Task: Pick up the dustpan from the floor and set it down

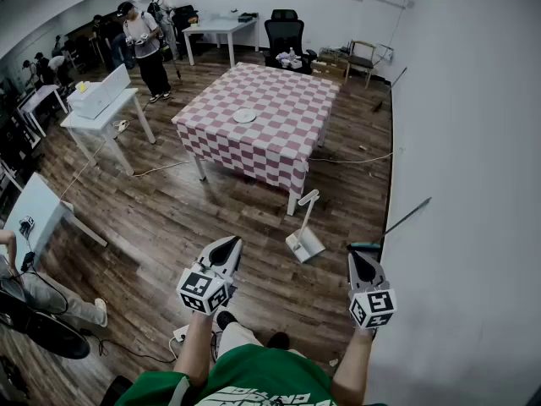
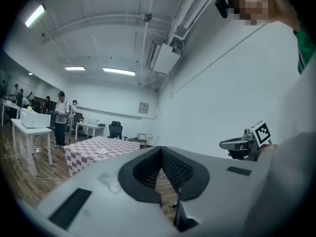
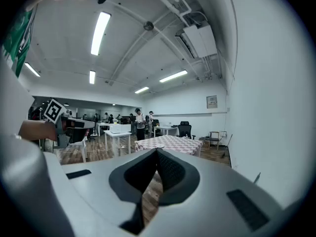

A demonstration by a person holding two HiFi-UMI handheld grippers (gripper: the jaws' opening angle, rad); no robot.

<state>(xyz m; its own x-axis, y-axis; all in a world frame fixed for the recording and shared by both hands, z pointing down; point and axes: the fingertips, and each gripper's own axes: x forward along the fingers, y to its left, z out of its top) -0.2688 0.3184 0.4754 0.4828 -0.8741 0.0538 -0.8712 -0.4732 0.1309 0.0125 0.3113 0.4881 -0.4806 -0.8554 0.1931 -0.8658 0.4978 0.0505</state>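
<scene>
The white dustpan [image 1: 304, 244] stands on the wooden floor near the checkered table's front corner, its long handle rising toward the table. My left gripper [image 1: 229, 243] hangs shut and empty to the dustpan's left, a good gap away. My right gripper [image 1: 361, 255] is also shut with nothing in it, to the dustpan's right and close to the wall. In the left gripper view the jaws [image 2: 161, 150] meet at their tips and the dustpan is hidden. The right gripper view shows its jaws [image 3: 157, 151] closed together, looking across the room.
A table with a red-and-white checkered cloth [image 1: 279, 134] bears a white plate [image 1: 244, 116]. A broom [image 1: 396, 223] leans on the white wall at right. White desks [image 1: 101, 108], an office chair [image 1: 284, 36], floor cables and several people stand farther off.
</scene>
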